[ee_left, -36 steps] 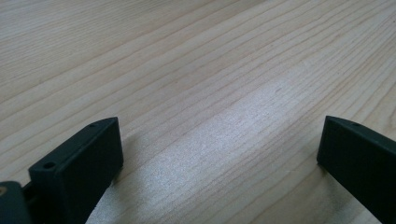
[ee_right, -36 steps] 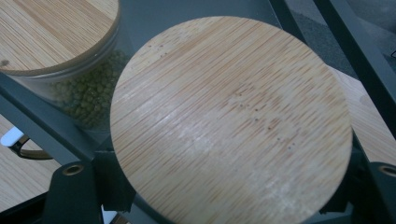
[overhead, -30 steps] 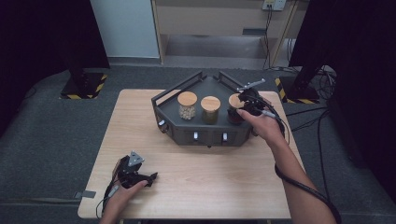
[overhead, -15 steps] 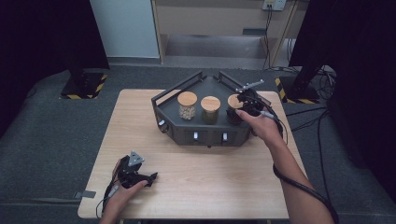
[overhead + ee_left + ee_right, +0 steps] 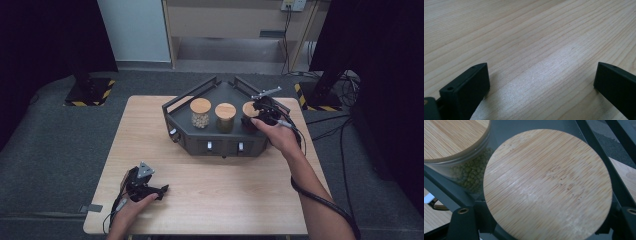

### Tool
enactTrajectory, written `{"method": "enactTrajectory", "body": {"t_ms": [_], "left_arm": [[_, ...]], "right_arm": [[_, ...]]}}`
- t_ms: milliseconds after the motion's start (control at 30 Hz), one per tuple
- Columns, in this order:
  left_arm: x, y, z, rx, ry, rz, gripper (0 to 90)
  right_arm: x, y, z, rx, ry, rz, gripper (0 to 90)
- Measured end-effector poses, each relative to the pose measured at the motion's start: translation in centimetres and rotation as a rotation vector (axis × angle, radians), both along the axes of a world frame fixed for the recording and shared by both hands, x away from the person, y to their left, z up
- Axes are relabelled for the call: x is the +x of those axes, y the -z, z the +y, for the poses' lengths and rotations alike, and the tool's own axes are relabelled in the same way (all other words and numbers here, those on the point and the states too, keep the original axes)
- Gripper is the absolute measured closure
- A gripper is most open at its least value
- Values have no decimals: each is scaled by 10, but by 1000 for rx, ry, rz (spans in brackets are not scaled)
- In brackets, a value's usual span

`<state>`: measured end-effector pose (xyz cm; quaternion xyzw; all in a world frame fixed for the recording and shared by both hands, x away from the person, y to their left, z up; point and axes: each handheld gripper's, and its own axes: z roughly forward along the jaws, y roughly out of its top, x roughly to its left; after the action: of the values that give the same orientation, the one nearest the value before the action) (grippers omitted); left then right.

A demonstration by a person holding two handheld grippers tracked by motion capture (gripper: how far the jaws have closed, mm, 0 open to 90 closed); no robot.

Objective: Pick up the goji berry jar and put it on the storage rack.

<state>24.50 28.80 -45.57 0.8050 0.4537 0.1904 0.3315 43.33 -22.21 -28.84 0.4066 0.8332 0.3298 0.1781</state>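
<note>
As jaws flank it, right gripper (image 5: 544, 220) over lidded jar (image 5: 547, 186) (in rack) — touching?

three lidded jars stand upright in a row inside a dark angular tray (image 5: 186, 137) at the tabletop's far side. left jar (image 5: 200, 113) holds pale pieces, middle jar (image 5: 225, 117) green ones; the right jar (image 5: 248, 116) sits between a hand-held gripper's jaws, bamboo lid (image 5: 547, 185) on.
</note>
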Motion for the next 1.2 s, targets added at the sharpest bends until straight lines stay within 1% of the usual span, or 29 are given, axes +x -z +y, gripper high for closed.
{"method": "enactTrajectory", "body": {"t_ms": [133, 367, 700, 767, 867, 967, 1133, 1200], "left_arm": [[0, 0, 0, -1, 0, 0, 0], [0, 0, 0, 0, 0, 0, 0], [0, 0, 0, 0, 0, 0, 0], [0, 0, 0, 0, 0, 0, 0], [0, 0, 0, -1, 0, -1, 0], [0, 0, 0, -1, 0, -1, 0], [0, 0, 0, 0, 0, 1, 0], [0, 0, 0, 0, 0, 0, 0]], "right_arm": [[0, 2, 0, 0, -1, -1, 260], [-1, 6, -4, 25, 5, -9, 260], [-4, 11, -7, 41, 5, -29, 259], [-4, 11, -7, 43, 1, -28, 236], [-4, 11, -8, 50, -6, -25, 167], [-8, 10, -10, 63, -5, -34, 126], [-15, 8, -13, 69, -6, -42, 85], [-18, 7, -15, 65, -5, -46, 82]]}}
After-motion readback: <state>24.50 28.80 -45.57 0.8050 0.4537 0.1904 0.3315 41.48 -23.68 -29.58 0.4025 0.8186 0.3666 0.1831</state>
